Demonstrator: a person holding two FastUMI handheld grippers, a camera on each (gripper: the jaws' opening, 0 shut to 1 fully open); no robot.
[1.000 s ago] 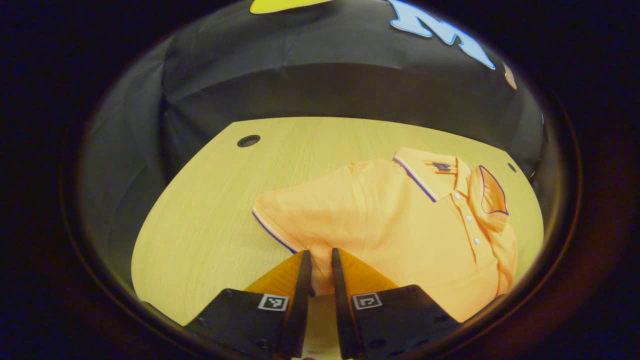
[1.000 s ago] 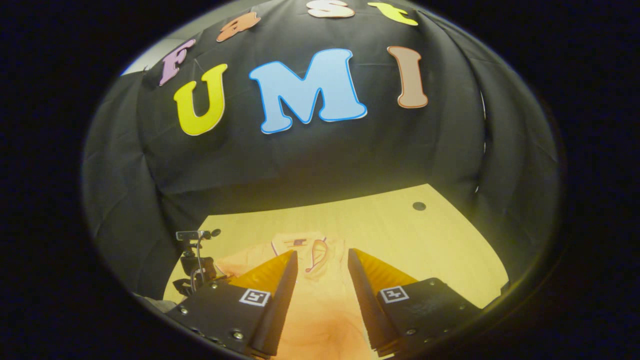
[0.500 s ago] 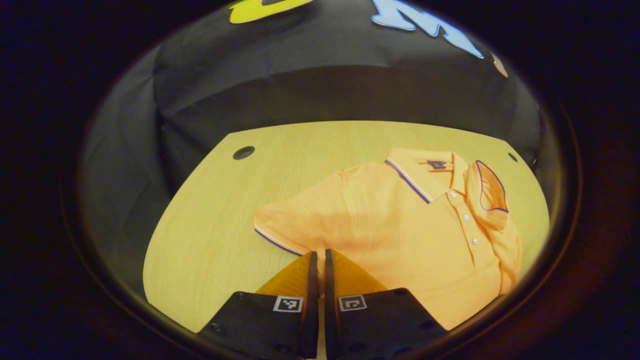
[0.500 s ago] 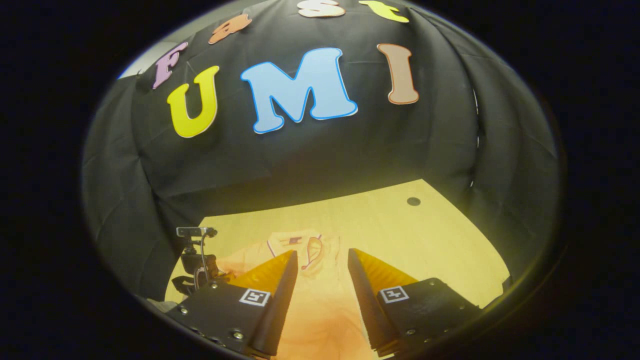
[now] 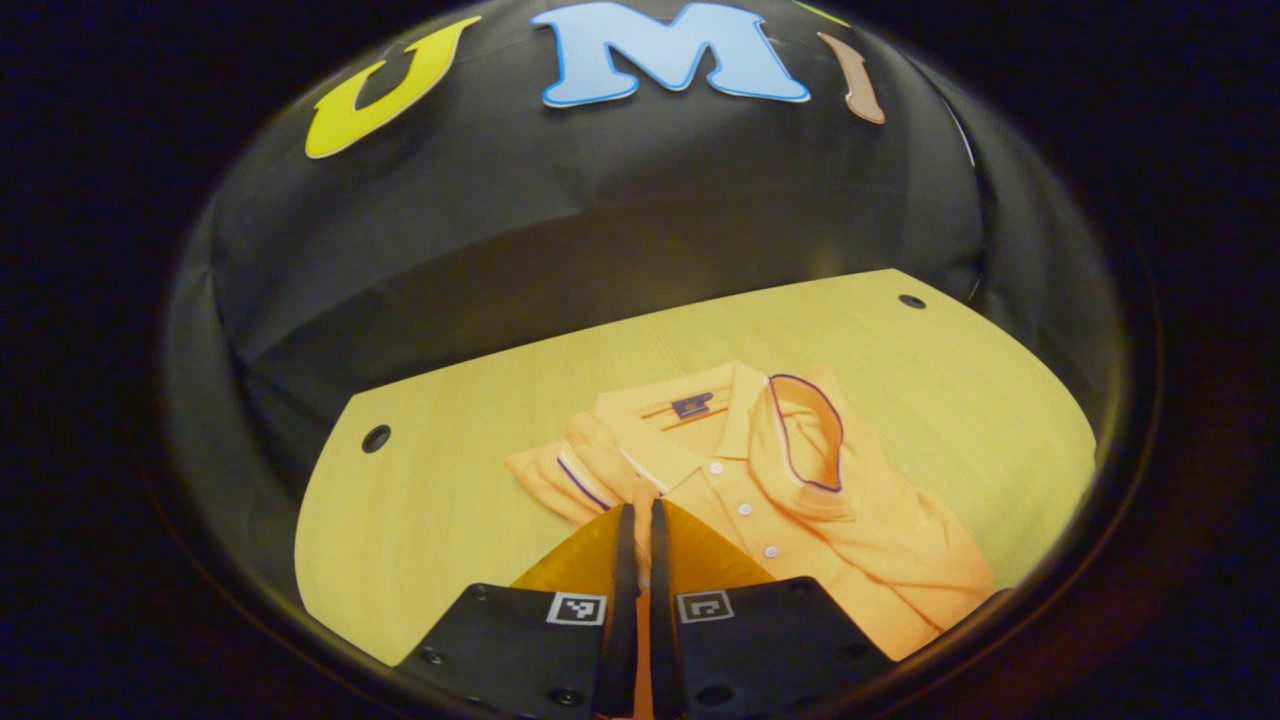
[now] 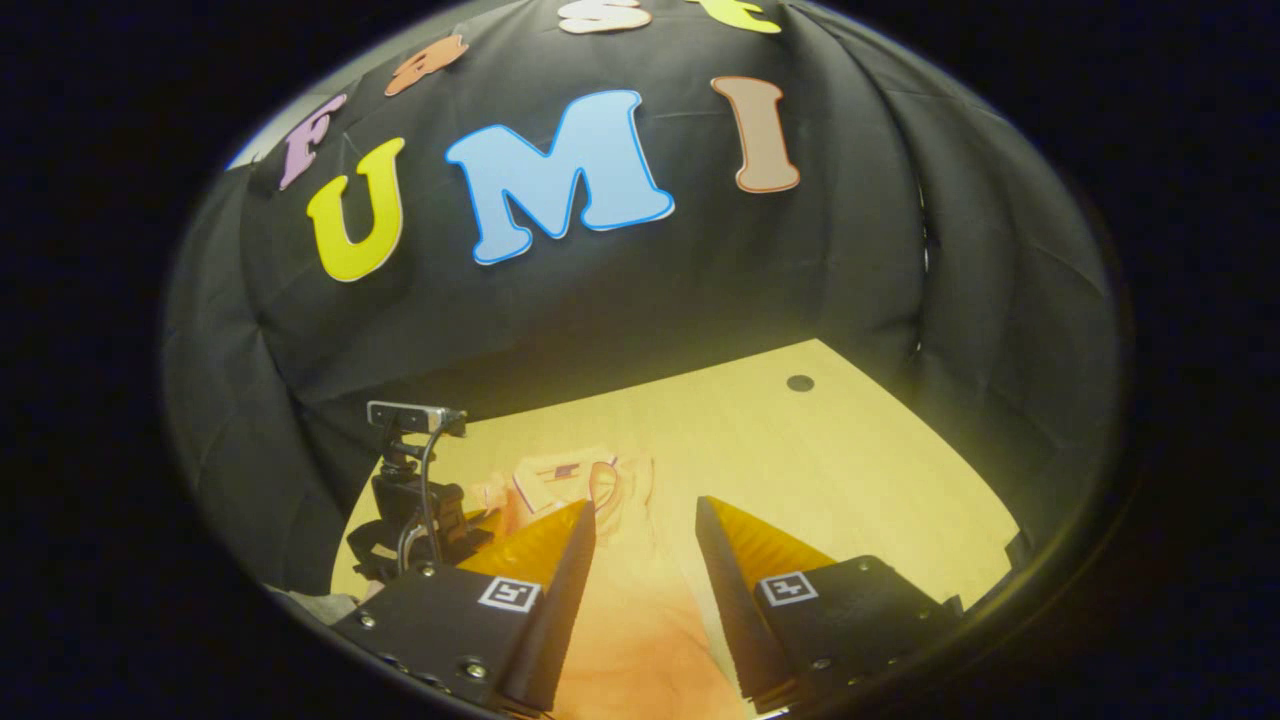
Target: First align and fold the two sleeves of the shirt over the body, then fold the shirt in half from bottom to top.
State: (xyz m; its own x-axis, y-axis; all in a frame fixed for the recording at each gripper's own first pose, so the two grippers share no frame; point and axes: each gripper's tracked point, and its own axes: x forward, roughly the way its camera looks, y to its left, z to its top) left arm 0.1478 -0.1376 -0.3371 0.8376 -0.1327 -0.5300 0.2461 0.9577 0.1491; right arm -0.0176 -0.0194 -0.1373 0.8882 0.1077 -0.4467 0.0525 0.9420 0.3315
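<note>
An orange polo shirt lies face up on the wooden table, collar toward the far wall. One sleeve, trimmed in dark piping, lies folded over the chest beside the button placket. The other sleeve is bunched up next to the collar, and my left gripper is shut on its cloth, with orange fabric showing between the fingers. In the right gripper view my right gripper hangs open over the shirt's body, touching nothing. The left gripper shows there at the left.
The table has a round cable hole near each far corner. Black cloth walls close the booth behind and at the sides. Bare wood stretches right of the shirt toward a hole.
My left gripper went from slightly parted to shut on the sleeve, then drew it in toward the collar, where it now bunches. The right gripper stayed open and barely shifted.
</note>
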